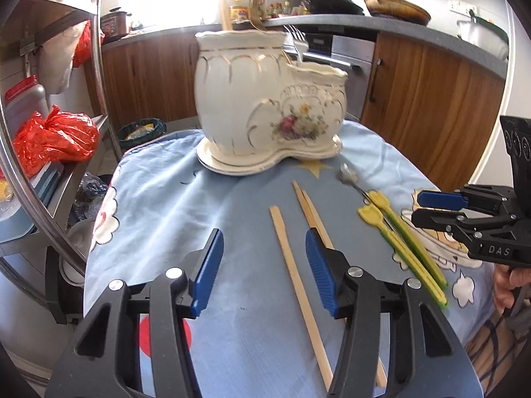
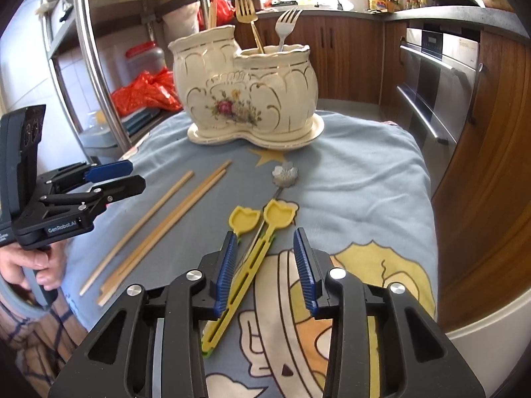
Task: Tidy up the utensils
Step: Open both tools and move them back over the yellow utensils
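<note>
A cream ceramic utensil holder (image 1: 265,99) with two compartments stands on a saucer at the far end of the blue cloth; in the right wrist view the holder (image 2: 245,89) has a gold fork (image 2: 249,10) and a silver fork (image 2: 285,23) in its lower compartment. Three wooden chopsticks (image 1: 298,282) lie on the cloth, also in the right wrist view (image 2: 159,222). Two yellow-green spoons (image 2: 255,242) and a silver spoon (image 2: 284,174) lie beside them. My left gripper (image 1: 265,268) is open above the chopsticks. My right gripper (image 2: 265,268) is open over the yellow spoon handles.
A metal shelf rack (image 1: 49,152) with red plastic bags (image 1: 53,136) stands to the left. Wooden cabinets and an oven (image 2: 438,86) are behind and to the right. The table edge (image 2: 428,232) drops off on the right. Pans sit on the counter (image 1: 332,3).
</note>
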`<state>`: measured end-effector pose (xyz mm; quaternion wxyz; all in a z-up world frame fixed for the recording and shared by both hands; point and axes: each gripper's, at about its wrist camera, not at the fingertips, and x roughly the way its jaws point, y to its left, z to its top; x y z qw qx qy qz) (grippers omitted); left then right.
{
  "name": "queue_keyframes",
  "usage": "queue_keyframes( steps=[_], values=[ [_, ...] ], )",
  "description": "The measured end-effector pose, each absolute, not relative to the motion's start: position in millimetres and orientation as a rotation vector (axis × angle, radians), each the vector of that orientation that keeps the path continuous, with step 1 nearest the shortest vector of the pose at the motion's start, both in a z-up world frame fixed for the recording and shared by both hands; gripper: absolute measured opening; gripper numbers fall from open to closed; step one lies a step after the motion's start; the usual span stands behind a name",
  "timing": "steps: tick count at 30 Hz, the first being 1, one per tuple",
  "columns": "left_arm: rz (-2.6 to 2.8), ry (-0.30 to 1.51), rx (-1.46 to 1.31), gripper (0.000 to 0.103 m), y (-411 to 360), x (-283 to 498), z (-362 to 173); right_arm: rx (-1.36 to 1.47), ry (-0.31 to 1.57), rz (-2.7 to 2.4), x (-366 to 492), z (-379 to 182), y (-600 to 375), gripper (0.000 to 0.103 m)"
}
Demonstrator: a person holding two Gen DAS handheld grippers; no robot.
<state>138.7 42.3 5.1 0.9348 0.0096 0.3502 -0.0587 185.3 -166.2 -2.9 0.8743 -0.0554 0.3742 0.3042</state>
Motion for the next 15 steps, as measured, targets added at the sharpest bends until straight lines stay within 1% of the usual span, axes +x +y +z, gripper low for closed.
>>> queue_keyframes(
  steps=[2, 5, 7, 8, 9, 10, 12, 15],
  values=[
    [-0.129, 0.731, 0.032, 0.048, 40.3, 136.9, 2.2, -0.118, 0.793, 0.636, 184.7, -4.7, -166.0, 0.036],
    [-0.139, 0.753, 0.05, 0.046, 36.9, 135.4, -2.2, -0.117, 0.807, 0.642, 183.7, -6.9, -165.3, 0.035],
    [-0.148, 0.773, 0.06, 0.045, 34.9, 135.8, -5.5, -0.124, 0.821, 0.643, 183.7, -9.7, -163.9, 0.032],
    [-0.152, 0.781, 0.066, 0.044, 34.2, 136.0, -6.9, -0.129, 0.831, 0.643, 184.1, -11.8, -163.1, 0.027],
    [-0.154, 0.793, 0.075, 0.043, 32.8, 136.7, -9.4, -0.126, 0.835, 0.649, 184.4, -13.1, -162.9, 0.025],
    [-0.154, 0.802, 0.082, 0.039, 31.8, 137.4, -11.4, -0.122, 0.835, 0.653, 184.7, -13.4, -163.0, 0.024],
    [-0.153, 0.82, 0.091, 0.036, 30.6, 138.1, -15.5, -0.12, 0.84, 0.653, 185.4, -13.9, -164.0, 0.015],
    [-0.15, 0.827, 0.103, 0.032, 30.2, 138.2, -18.2, -0.117, 0.846, 0.654, 185.9, -14.0, -167.6, 0.015]
  ],
)
